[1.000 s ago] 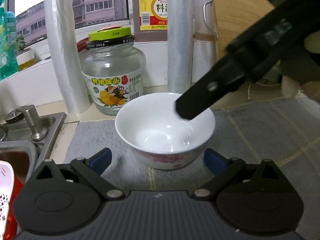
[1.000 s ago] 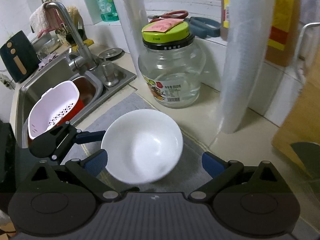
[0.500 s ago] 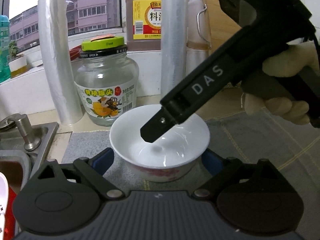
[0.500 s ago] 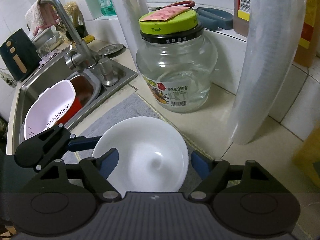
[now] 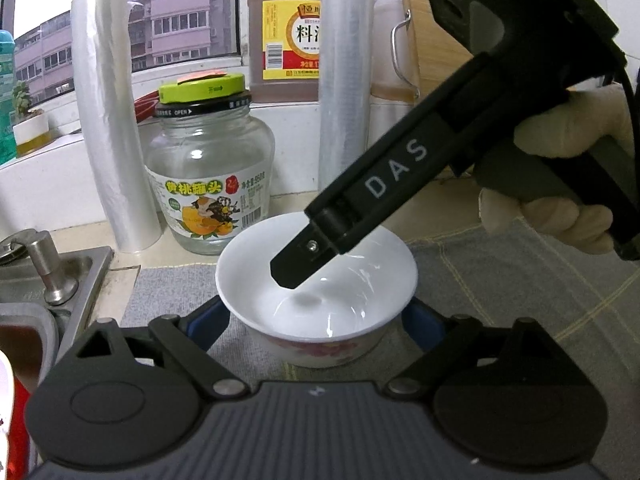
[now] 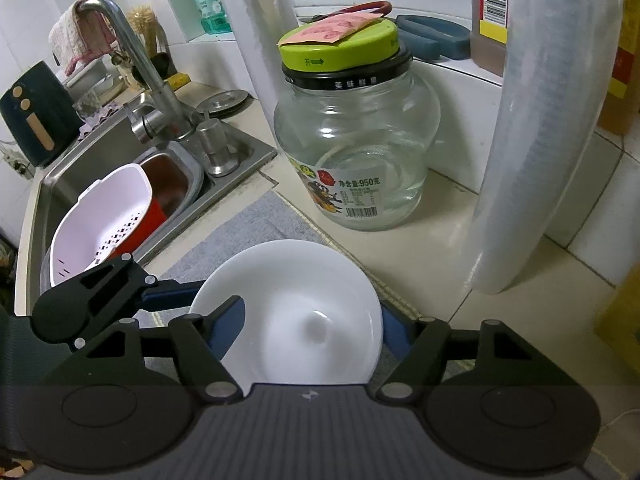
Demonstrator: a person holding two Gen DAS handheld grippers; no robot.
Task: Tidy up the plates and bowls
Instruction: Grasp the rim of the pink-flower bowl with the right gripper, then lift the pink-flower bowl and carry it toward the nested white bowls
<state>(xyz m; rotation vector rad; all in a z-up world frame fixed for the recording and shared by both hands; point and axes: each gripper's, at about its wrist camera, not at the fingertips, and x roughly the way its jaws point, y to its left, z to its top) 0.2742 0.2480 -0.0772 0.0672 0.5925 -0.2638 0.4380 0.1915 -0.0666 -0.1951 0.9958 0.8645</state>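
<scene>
1. The bowl sits on the grey mat, just in front of the glass jar and near the sink.
2. My right claw has just been closing with the bowl between its blue pads. It now looks clamped on the bowl's two sides.
3. My left claw has also just been closing, with the bowl between its pads. The pads sit right by the bowl's walls, but I cannot tell if they press on it yet.
4. I think the bowl is hard and will not bend. It looks a bit heavy for its size.
5. It is smooth and shiny, so I think it can slip out of a weak hold.
6. It could chip or break if it drops or bumps the jar.
7. I think the best place to hold is the two opposite sides, just under the wide rim, so the rim stops it sliding down.
8. The bowl stands upright, with its open mouth facing up and its flowery foot on the mat.
9. It is round, so it has no long side. Its middle line goes straight up and down.
</scene>
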